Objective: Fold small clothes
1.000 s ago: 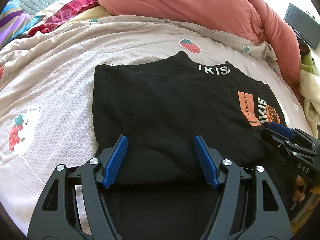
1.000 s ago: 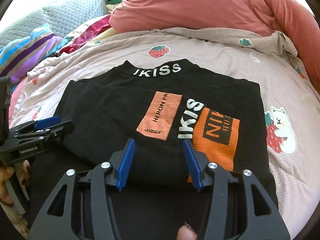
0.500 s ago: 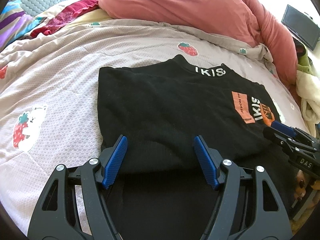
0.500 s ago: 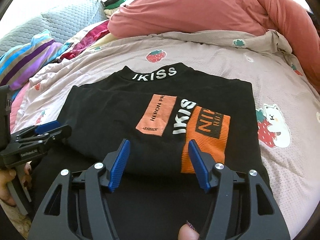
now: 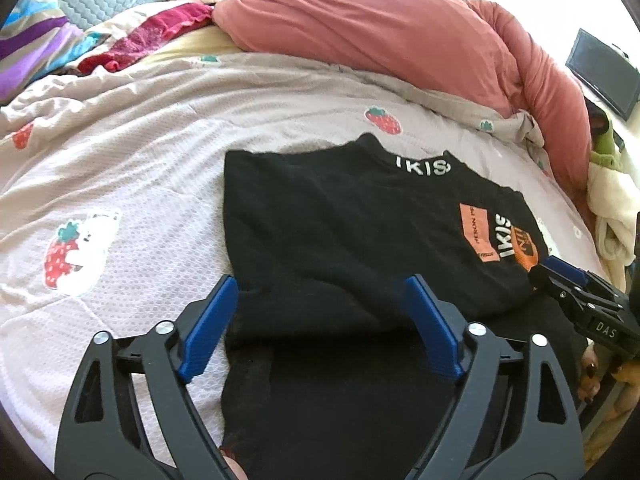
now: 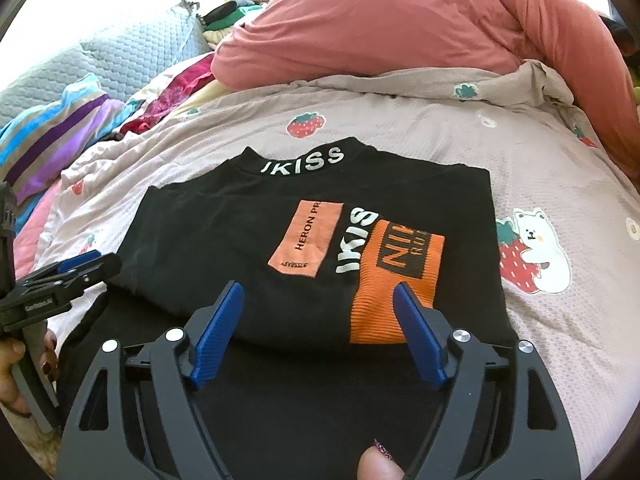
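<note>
A black shirt [image 5: 340,232] with white IKISS lettering on the collar and orange patches [image 6: 396,280] lies folded on the bed. Its upper half is laid over the lower half. My left gripper [image 5: 320,284] hovers over the fold's near left edge, its jaws opening, the blue pads clear of the cloth. My right gripper [image 6: 318,288] stands over the fold's near right part by the orange patch, jaws also opening, nothing pinched. Each gripper shows in the other's view: the right gripper [image 5: 560,276] and the left gripper [image 6: 88,264], both held by hands.
The bed cover [image 5: 120,168] is pale with strawberry prints. A pink duvet [image 5: 380,28] is heaped at the back and down the right side. Striped cloth [image 6: 52,140] and a grey quilted pillow [image 6: 132,48] lie at the far left; cream clothing [image 5: 612,208] is at the right.
Both grippers' jaws have spread wider and both have drawn back and up a little from the shirt's fold. The shirt stays as laid.
</note>
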`<action>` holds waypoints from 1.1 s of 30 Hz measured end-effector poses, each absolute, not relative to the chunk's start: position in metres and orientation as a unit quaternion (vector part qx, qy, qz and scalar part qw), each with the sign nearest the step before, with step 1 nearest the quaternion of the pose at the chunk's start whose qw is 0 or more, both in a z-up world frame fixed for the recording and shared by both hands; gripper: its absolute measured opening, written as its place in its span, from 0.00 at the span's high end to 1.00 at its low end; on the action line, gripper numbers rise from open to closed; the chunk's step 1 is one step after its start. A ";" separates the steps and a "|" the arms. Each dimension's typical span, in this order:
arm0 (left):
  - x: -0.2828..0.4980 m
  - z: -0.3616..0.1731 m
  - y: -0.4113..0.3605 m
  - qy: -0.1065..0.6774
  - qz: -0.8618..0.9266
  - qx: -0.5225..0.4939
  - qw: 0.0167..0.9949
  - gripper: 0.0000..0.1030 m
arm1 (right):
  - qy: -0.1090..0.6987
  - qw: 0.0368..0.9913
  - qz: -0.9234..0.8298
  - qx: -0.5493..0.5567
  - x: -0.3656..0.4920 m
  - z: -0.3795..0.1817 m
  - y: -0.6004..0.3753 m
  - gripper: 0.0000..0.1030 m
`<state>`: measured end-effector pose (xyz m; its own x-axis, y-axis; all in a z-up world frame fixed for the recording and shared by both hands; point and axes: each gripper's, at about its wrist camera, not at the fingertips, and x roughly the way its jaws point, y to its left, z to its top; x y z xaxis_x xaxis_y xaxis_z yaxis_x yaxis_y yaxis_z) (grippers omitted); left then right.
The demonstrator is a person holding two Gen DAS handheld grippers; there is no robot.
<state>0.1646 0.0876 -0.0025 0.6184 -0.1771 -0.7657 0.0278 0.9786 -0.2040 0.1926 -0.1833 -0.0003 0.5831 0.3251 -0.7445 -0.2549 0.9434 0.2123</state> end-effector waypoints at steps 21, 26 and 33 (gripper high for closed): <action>0.101 0.042 0.102 0.372 -0.025 -0.071 0.925 0.09 | 0.382 0.910 0.154 0.053 0.151 0.043 -0.211 0.12; 0.082 0.047 0.111 0.371 -0.021 -0.084 0.925 0.09 | 0.375 0.912 0.156 0.055 0.141 0.050 -0.216 0.12; 0.055 0.055 0.123 0.374 -0.003 -0.085 0.923 0.09 | 0.365 0.915 0.163 0.050 0.125 0.058 -0.223 0.12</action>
